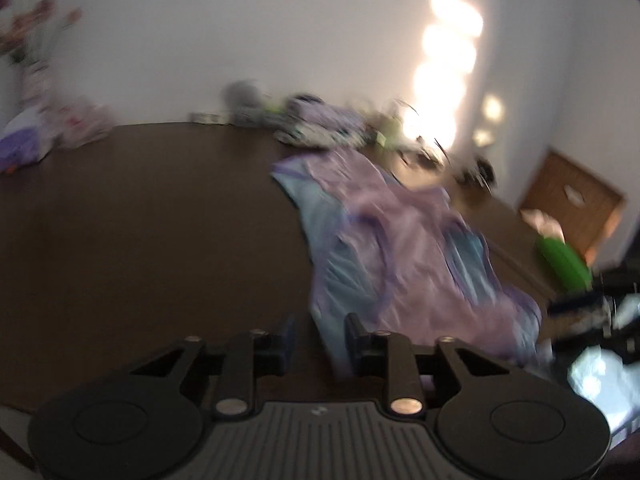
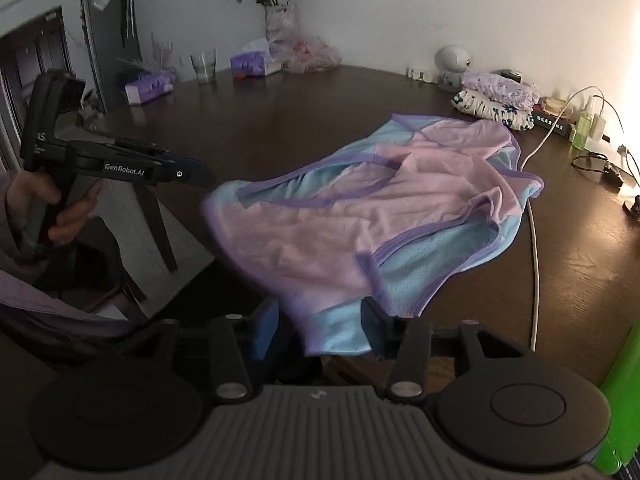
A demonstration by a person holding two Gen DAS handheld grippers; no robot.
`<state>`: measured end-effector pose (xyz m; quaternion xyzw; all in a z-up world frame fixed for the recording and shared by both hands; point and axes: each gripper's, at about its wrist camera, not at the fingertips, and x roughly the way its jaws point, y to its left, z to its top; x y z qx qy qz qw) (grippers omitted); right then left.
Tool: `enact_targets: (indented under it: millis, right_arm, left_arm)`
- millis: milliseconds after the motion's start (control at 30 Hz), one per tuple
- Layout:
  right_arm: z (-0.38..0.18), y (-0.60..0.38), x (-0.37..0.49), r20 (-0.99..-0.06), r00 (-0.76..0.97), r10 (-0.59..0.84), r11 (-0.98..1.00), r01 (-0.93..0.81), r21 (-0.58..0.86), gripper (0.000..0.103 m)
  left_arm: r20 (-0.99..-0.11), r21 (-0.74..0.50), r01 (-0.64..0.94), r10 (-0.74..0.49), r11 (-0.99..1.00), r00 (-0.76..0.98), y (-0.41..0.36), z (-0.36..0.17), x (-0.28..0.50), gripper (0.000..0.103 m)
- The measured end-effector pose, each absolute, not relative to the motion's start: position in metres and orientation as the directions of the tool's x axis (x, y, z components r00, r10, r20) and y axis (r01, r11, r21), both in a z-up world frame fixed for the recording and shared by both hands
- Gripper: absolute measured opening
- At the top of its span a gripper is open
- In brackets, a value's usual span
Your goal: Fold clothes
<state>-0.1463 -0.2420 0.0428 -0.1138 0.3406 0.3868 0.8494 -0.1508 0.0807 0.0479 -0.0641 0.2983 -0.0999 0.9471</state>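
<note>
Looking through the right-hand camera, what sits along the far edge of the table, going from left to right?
Purple tissue box → drinking glass → second purple tissue box → vase of pink flowers → small white round robot toy → stack of folded clothes → green spray bottle.

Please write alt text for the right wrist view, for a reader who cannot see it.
A crumpled pink and light-blue garment with purple trim lies on a dark wooden table, its near edge between the right gripper fingers. At left, a hand holds the left gripper beside the garment.
</note>
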Motion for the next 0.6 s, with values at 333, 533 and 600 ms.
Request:
enact_targets:
  millis: [333,533,600]
  right_arm:
    - [0.023,-0.230,-0.066,-0.582,0.723,0.373,0.887,-0.461,-0.004,0.040]
    - [0.010,-0.236,-0.052,-0.601,0.696,0.393,0.889,-0.454,0.055,0.041]
    - [0.006,-0.235,-0.052,-0.615,0.675,0.409,0.879,-0.471,0.068,0.041]
  left_arm:
    - [-0.551,-0.021,0.244,-0.215,0.969,0.806,-0.011,0.037,-0.082,0.060]
    - [-0.616,0.000,0.226,-0.178,0.974,0.767,-0.012,0.025,-0.070,0.058]
    - [-0.632,-0.019,0.204,-0.170,0.979,0.756,-0.003,0.025,-0.076,0.058]
